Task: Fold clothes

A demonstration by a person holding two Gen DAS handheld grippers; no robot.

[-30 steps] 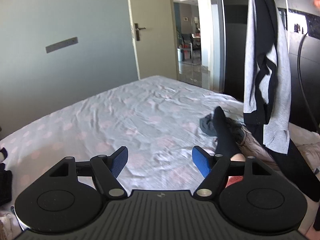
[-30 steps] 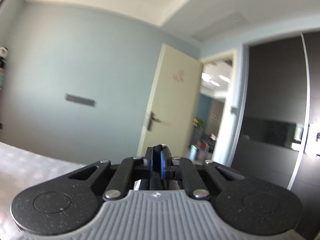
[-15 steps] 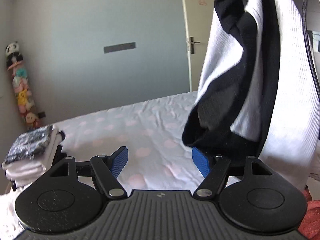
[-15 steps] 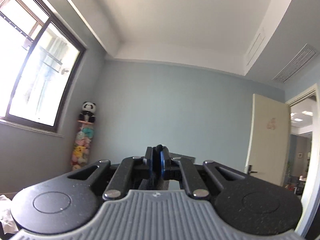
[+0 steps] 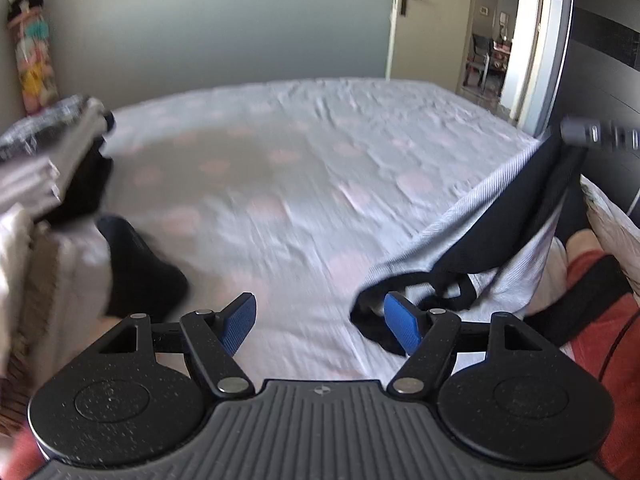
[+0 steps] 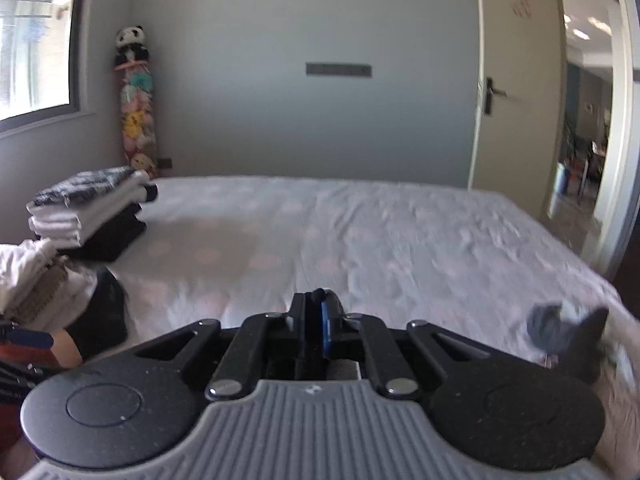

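- Left gripper (image 5: 320,320): jaws released, nothing between them.
- Right gripper (image 6: 316,322): jaws clenched on a dark fabric edge, mostly hidden.
- Garment (image 5: 500,216): ribbed grey-and-black knit, draped onto the wrinkled bed (image 5: 304,168), right side.
- Folded stack (image 6: 88,208): left, blurred.

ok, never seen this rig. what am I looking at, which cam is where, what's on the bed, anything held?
No robot here: a person holds a two-finger gripper in each hand, each with a fisheye camera looking forward along its jaws.

In the left wrist view, the left gripper has its jaws wide apart with nothing between them. In the right wrist view, the right gripper is shut on dark fabric, apparently the grey and black garment that trails from that gripper in the left view.

On the bed: a stack of folded clothes on the left, and a small dark bundle on the right.
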